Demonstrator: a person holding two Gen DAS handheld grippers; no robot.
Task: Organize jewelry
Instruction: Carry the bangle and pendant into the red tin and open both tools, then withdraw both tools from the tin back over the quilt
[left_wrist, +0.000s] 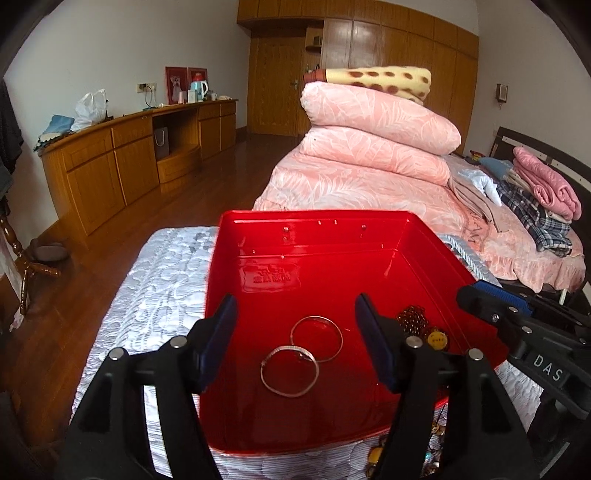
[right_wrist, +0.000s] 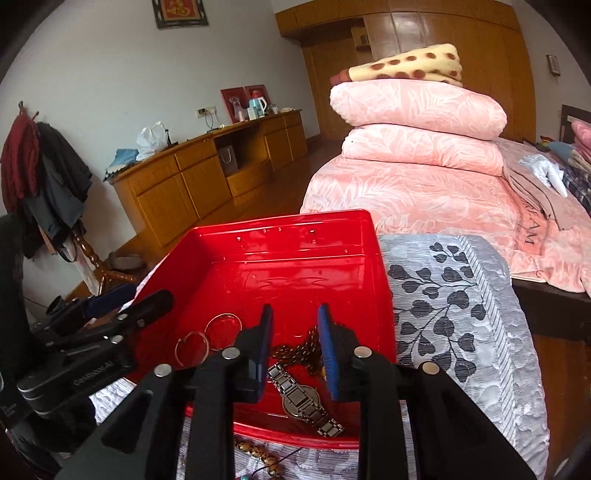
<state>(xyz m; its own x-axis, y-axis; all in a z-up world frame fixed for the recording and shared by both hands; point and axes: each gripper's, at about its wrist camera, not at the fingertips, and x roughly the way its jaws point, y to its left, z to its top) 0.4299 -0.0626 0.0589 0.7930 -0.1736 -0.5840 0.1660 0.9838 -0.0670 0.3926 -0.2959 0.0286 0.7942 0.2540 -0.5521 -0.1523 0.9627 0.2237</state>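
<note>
A red tray (left_wrist: 314, 221) lies on a silver-grey quilted cover. Two silver bangles (left_wrist: 316, 316) (left_wrist: 263, 373) lie side by side on its floor. At its right side are a brown bead string (left_wrist: 410, 319) and a yellow pendant (left_wrist: 436, 339). A metal watch (right_wrist: 299, 398) and a brown chain (right_wrist: 299, 349) lie near the tray's front edge. My left gripper (left_wrist: 295, 301) hangs open over the bangles, touching neither. My right gripper (right_wrist: 295, 310) stands above the watch with a narrow gap between its pads and nothing in it. More beads (right_wrist: 258, 452) lie on the cover outside the tray.
The quilted cover (right_wrist: 461, 314) extends right of the tray with a leaf pattern. Behind it stands a bed with stacked pink quilts (left_wrist: 376, 125) and folded clothes (left_wrist: 543, 199). A long wooden cabinet (left_wrist: 110, 158) lines the left wall; a coat rack (right_wrist: 44, 177) stands far left.
</note>
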